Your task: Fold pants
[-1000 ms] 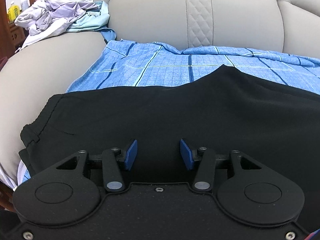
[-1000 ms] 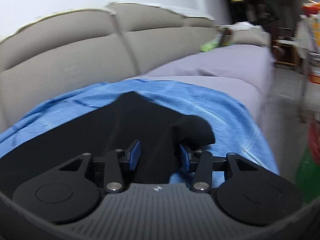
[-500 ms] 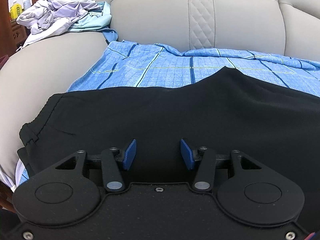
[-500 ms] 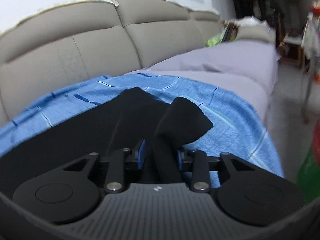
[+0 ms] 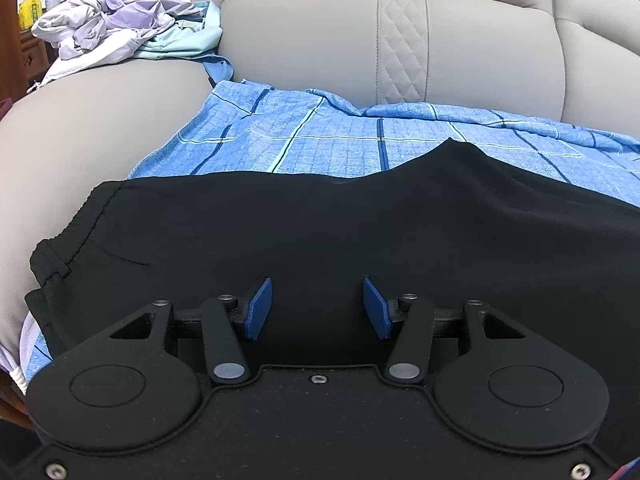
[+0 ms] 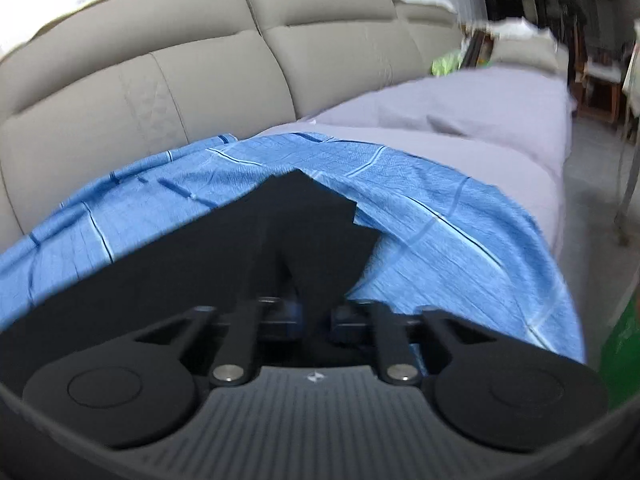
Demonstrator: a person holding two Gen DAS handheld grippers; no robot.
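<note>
Black pants [image 5: 360, 220] lie spread on a blue checked sheet [image 5: 320, 140] over the sofa seat, the elastic waistband [image 5: 76, 232] at the left. My left gripper [image 5: 317, 306] hovers low over the pants' near part, open with its jaws edging wider, and no fabric is pinched between its blue pads. In the right wrist view the leg end of the pants [image 6: 304, 216] rises in a ridge into my right gripper [image 6: 316, 314]. Its jaws are closing and press on that black fabric, which hides the pads.
A beige sofa back [image 5: 320, 40] rises behind the sheet. Crumpled pale clothes [image 5: 120, 28] are piled on the left armrest. To the right the blue sheet [image 6: 440, 208] gives way to a grey-purple cover [image 6: 460, 120], with floor and furniture beyond the sofa's end.
My right gripper's jaws have closed onto the pant leg end and drawn it up into a ridge while swinging left. The left gripper has stayed in place.
</note>
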